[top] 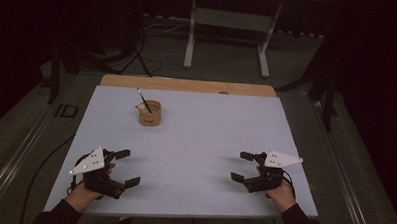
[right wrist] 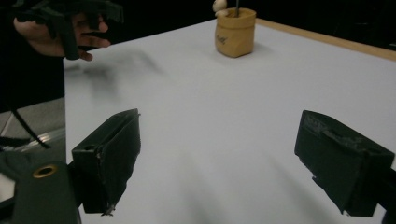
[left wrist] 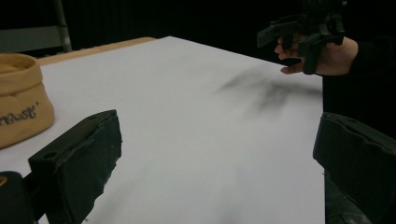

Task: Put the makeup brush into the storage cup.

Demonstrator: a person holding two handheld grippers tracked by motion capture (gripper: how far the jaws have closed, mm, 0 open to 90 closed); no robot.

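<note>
- Table [top: 195,157]: pale sheet covering the work surface; a strip of bare wood shows along its far edge.
- Tan pouch [top: 150,113]: stands upright on the sheet, toward the far left; dark lettering on its side.
- Thin dark stick [top: 143,99]: stands tilted in the pouch.
- Small pale object [top: 142,107]: sits at the pouch rim; kind cannot be determined.
- Grey metal frame [top: 229,28]: stands on the floor beyond the table.

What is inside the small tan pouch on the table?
From the tan pouch a thin dark stick rises, leaning left, beside a small pale object at the rim. The pouch's wall hides their lower parts and the bottom.
</note>
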